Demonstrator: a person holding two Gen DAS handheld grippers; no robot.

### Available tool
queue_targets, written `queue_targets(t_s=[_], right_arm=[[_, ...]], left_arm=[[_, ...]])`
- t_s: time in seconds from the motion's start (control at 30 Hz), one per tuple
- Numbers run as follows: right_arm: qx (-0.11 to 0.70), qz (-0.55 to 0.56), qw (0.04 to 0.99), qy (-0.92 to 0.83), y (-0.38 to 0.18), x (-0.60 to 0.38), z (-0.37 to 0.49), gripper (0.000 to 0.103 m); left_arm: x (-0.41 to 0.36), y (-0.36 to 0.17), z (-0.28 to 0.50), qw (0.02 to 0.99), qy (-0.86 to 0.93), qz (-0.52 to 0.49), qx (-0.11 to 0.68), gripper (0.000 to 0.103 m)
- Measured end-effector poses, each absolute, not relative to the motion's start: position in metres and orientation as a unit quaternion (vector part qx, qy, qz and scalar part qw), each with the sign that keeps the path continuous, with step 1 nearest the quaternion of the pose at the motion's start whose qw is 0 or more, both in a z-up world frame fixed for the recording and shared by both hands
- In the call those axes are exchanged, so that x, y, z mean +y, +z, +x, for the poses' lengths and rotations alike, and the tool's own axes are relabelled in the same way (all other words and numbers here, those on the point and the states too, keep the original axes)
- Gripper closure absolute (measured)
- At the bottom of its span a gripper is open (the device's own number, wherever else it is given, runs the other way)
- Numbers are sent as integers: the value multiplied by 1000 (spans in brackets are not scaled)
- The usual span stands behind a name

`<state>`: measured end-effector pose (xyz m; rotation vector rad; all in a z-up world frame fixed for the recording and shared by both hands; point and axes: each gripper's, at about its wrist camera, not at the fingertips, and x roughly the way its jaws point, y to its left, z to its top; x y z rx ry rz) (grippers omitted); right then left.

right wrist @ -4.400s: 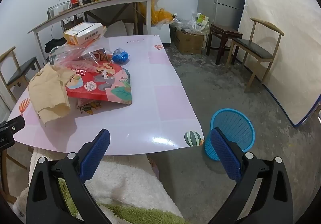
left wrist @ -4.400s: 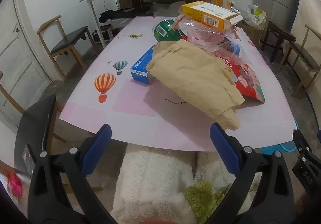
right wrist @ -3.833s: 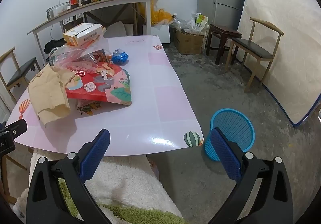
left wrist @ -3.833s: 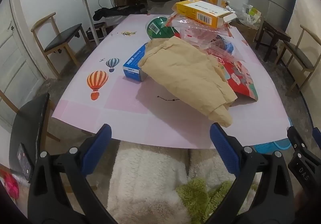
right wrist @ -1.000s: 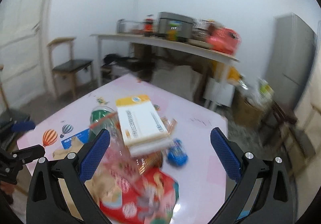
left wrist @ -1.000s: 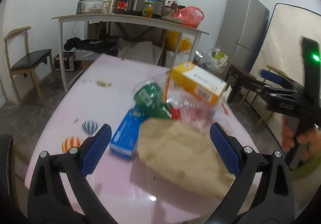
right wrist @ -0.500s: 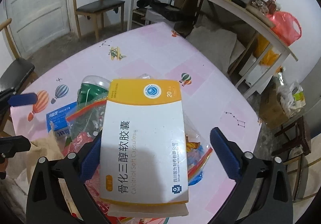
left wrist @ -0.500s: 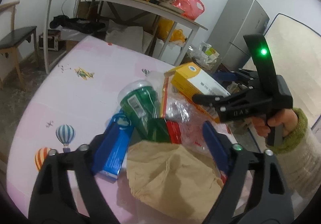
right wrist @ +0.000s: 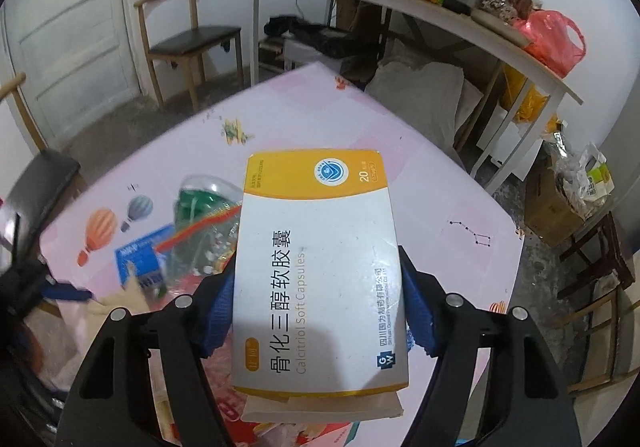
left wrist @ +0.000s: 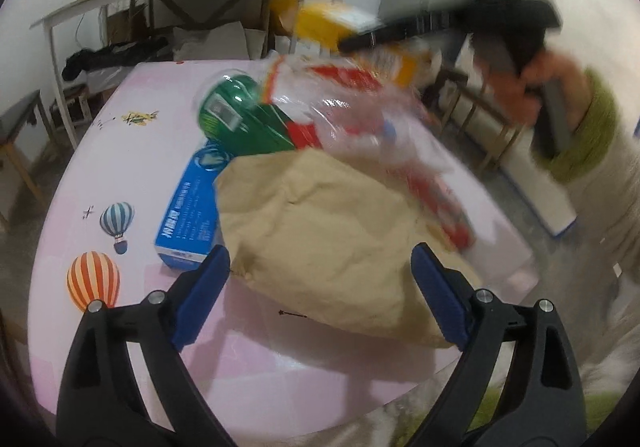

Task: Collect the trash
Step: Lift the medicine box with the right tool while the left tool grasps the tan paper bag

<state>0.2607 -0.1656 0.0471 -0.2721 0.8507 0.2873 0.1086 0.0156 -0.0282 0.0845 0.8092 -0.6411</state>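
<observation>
A: What is the right claw [right wrist: 318, 311] doing?

B: Its blue pads [right wrist: 416, 311] press on both long sides of the yellow-and-white medicine box [right wrist: 320, 271], so it grips that box, printed face toward the camera. The box sits above the pink surface [right wrist: 320, 119], over the heap of litter.

A: And the left claw [left wrist: 320, 289]?

B: Spread wide, nothing between its fingers. It hovers at the near edge of the surface, with the crumpled brown paper bag [left wrist: 320, 235] lying just ahead at 12 o'clock.

A: What else is in the heap?

B: In the left wrist view, a blue carton [left wrist: 188, 211] lies at 10 o'clock of the bag, touching its edge. A green bottle [left wrist: 240, 119] lies at 11 o'clock behind the carton, partly under a clear plastic bag with red print [left wrist: 344, 107]. The medicine box shows blurred at 1 o'clock, raised over that plastic, with the right claw's black body [left wrist: 492, 7] and the person's hand [left wrist: 528, 91] beside it.

A: Anything around the surface?

B: A wooden chair [right wrist: 188, 35] at 11 o'clock in the right wrist view, and a long side table [right wrist: 400, 11] with jars and a pink bag behind.
</observation>
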Motion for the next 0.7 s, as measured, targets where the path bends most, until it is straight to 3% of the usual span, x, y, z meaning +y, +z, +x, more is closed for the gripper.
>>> queue_targets(t_s=[0.2,0.47,0.53,0.63,0.7], right_arm=[[375,-61,915,137,74,-191,224,34],[373,15,920,118,66,-221,168,34],[377,36,919,111,59,-229,156,34],[382,69,916,98,49,-243,142,34],[384,89,915,90,42,-252,135,34]], left_arm=[[-11,-42,104,872,-287,124,375,17],[-15,-42,97,872,-284,154,367,61],[-12,-38,96,873,-285,150,366,76],[-7,-32,92,874,-286,141,367,92],[-3,-26,91,878,-283,133,362,97]])
